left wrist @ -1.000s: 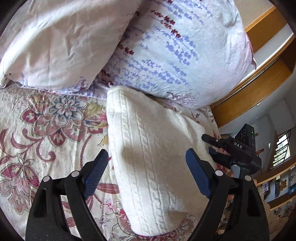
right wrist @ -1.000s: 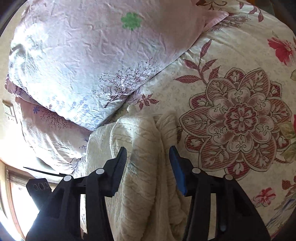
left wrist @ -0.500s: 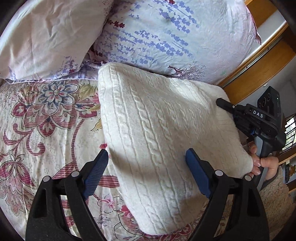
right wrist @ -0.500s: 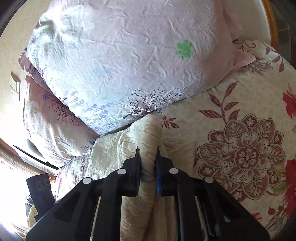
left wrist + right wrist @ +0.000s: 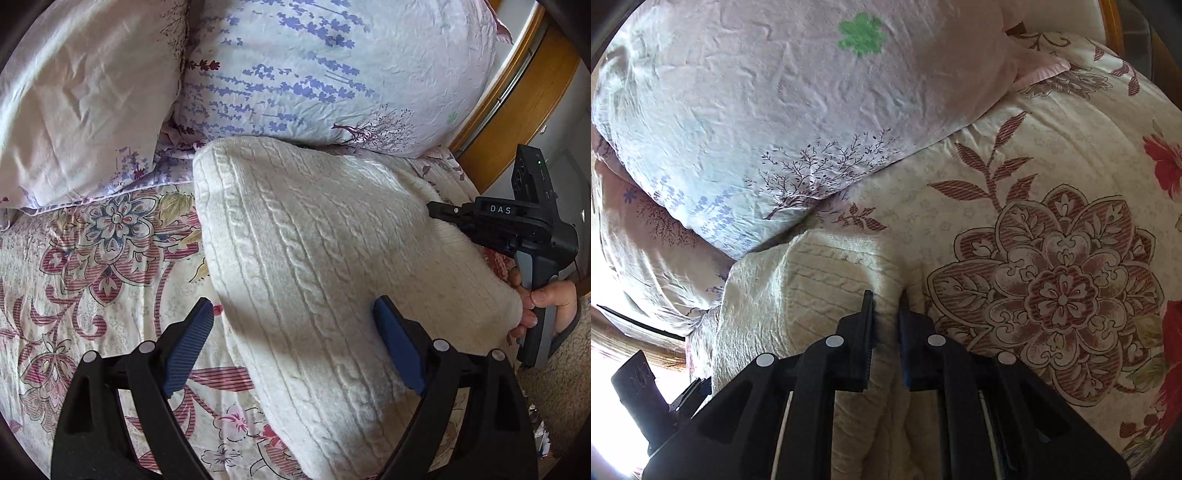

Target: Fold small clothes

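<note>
A cream cable-knit sweater [image 5: 314, 251] lies folded on the floral bedspread [image 5: 92, 258], its far edge against the pillows. My left gripper [image 5: 295, 328] is open and empty, its blue pads hovering over the sweater's near part. My right gripper [image 5: 886, 299] is shut on a bunched edge of the sweater [image 5: 820, 288]. In the left wrist view the right gripper [image 5: 436, 210] holds the sweater's right side, with a hand on its handle.
Two pale floral pillows [image 5: 332, 66] [image 5: 85, 96] lie against the head of the bed behind the sweater. A wooden bed frame [image 5: 517, 92] runs along the right. The bedspread [image 5: 1052, 295] stretches to the right of the sweater.
My right gripper went from open around the sweater's edge to shut on it. The sweater's right side has been drawn outward and spread wider. My left gripper stayed open.
</note>
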The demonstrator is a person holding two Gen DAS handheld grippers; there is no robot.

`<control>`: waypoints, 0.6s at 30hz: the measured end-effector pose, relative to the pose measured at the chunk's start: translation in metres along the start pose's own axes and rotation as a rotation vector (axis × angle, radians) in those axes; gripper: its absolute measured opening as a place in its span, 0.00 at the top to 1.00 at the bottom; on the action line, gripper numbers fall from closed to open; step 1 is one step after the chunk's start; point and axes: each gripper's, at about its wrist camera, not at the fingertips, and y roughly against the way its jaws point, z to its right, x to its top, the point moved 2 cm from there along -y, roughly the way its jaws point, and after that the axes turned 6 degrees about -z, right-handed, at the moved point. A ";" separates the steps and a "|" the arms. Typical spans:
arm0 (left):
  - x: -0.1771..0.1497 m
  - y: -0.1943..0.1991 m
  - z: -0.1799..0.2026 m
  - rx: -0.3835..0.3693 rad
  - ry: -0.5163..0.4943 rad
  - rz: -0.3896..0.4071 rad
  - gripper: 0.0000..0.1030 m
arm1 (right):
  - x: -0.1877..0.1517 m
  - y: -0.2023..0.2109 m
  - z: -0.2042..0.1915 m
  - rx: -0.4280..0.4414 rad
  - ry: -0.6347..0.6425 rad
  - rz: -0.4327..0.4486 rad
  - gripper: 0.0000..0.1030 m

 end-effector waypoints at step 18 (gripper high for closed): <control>-0.070 0.070 0.026 0.088 -0.338 0.207 0.02 | -0.087 0.071 -0.006 0.046 0.071 0.086 0.41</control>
